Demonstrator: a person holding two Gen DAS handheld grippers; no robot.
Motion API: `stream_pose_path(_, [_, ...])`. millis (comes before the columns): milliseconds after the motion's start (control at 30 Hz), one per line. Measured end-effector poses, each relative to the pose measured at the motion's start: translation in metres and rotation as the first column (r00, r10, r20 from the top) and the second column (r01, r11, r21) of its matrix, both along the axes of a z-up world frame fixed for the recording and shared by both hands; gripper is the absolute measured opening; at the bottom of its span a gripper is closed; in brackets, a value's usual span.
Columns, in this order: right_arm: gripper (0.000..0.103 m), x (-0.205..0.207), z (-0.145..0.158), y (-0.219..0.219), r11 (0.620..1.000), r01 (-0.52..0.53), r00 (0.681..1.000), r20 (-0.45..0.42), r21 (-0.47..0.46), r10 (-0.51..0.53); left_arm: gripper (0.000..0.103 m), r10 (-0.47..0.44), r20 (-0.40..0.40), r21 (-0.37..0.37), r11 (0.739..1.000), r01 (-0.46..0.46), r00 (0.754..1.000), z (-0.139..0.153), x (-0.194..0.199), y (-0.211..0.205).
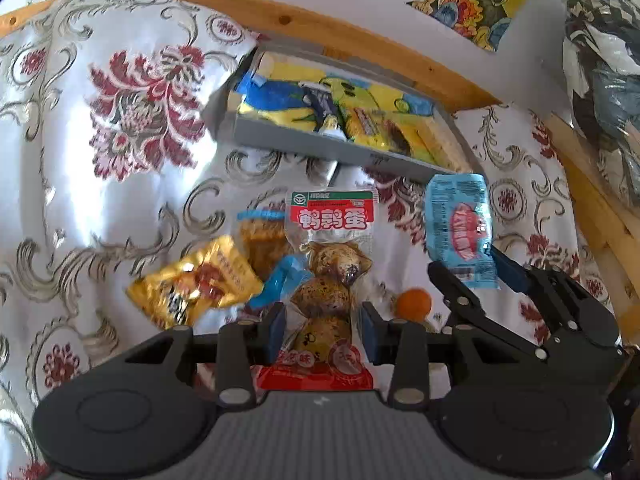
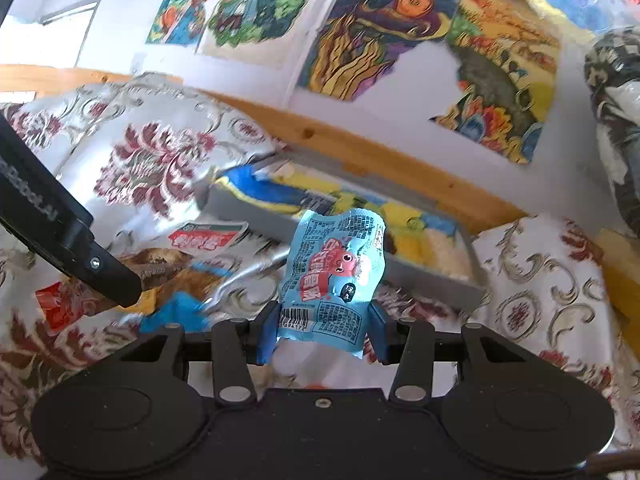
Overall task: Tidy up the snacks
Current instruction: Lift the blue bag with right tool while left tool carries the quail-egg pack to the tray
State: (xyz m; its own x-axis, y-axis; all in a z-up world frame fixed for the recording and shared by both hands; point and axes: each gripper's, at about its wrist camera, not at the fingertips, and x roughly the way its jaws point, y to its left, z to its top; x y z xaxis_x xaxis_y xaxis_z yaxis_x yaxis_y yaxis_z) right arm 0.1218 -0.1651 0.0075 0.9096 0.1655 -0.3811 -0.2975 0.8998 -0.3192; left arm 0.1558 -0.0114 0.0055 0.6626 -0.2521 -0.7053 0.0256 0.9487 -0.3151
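My left gripper (image 1: 324,322) is shut on a clear quail egg packet (image 1: 330,276) with a red and green label, its blue pads pressing both sides low down. My right gripper (image 2: 324,332) is shut on a light blue snack packet (image 2: 336,276), held upright above the cloth. In the left wrist view that right gripper (image 1: 476,276) and the blue packet (image 1: 460,228) are to the right. A grey tray (image 1: 288,140) holding yellow and blue packets lies beyond, also seen as the tray (image 2: 432,280) just behind the blue packet. The left gripper (image 2: 120,284) enters from the left.
A gold packet (image 1: 196,284), a brown snack with blue trim (image 1: 264,240) and a small orange ball (image 1: 414,304) lie on the floral cloth (image 1: 120,200). A wooden rail (image 1: 360,36) and a wall with colourful posters (image 2: 400,40) are behind the tray.
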Motion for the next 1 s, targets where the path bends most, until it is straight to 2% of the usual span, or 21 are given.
stream_pose_path(200, [0.047,0.021,0.015,-0.011,1.0,0.006,0.997,0.072,0.027,-0.008,0.042,0.045,0.074,0.01,0.999,-0.046,0.996,0.018,0.032,-0.009])
stream_pose_path(300, [0.048,0.04,0.02,-0.018,0.998,0.014,0.996,0.093,0.061,-0.02,0.042,0.074,0.122,0.037,0.996,-0.079,0.99,0.03,0.055,-0.015])
stream_pose_path(600, [0.048,0.115,0.015,-0.048,0.996,0.028,0.985,0.166,0.085,-0.042,0.043,0.151,0.249,0.116,0.976,-0.185,0.957,0.054,0.13,-0.04])
stream_pose_path(767, [0.048,0.152,0.011,-0.066,0.989,0.052,0.986,0.149,0.138,-0.072,0.043,0.161,0.274,0.159,0.965,-0.21,0.948,0.047,0.172,-0.058])
stream_pose_path(1000, [0.048,0.191,-0.001,-0.063,0.983,0.043,0.996,0.073,0.178,-0.057,0.043,0.161,0.236,0.181,0.962,-0.206,0.958,0.018,0.217,-0.08])
